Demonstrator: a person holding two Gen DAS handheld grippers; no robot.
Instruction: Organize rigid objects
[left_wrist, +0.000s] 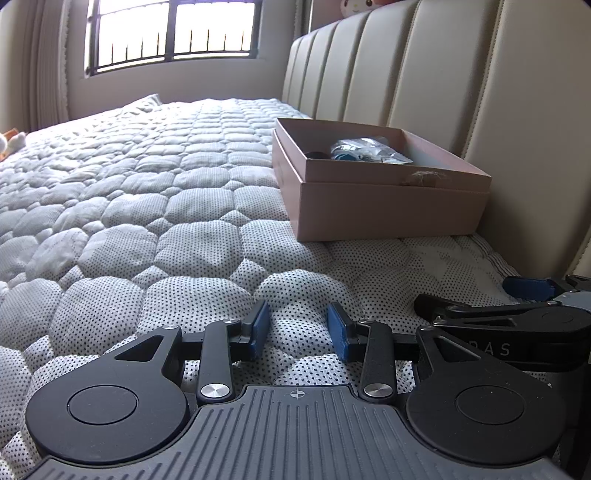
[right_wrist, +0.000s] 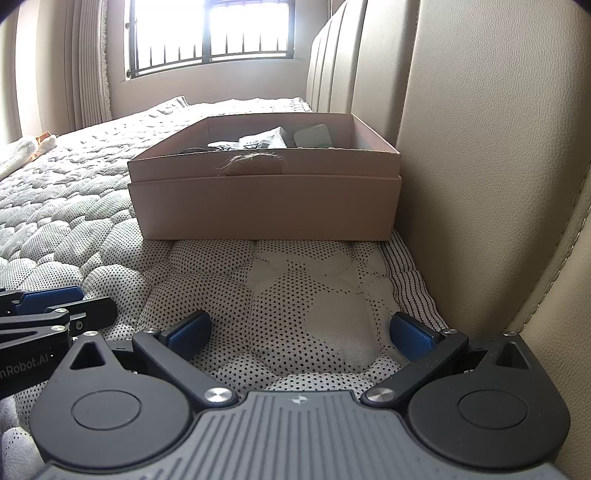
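Note:
An open pink cardboard box (left_wrist: 384, 206) sits on the quilted mattress against the padded headboard; it also shows in the right wrist view (right_wrist: 266, 199). Inside it I see a clear plastic bag with blue items (left_wrist: 364, 149), a dark round object (left_wrist: 317, 155), white wrapped items (right_wrist: 264, 140) and a grey-green case (right_wrist: 312, 134). A tuft of twine (right_wrist: 251, 160) hangs on its near wall. My left gripper (left_wrist: 299, 330) is open and empty, low over the mattress, short of the box. My right gripper (right_wrist: 299, 332) is open wide and empty beside it.
The beige padded headboard (right_wrist: 480, 166) runs along the right side. The quilted mattress (left_wrist: 147, 192) stretches left and back toward a barred window (left_wrist: 170, 33) and curtains. A small plush toy (left_wrist: 11, 142) lies at the far left edge.

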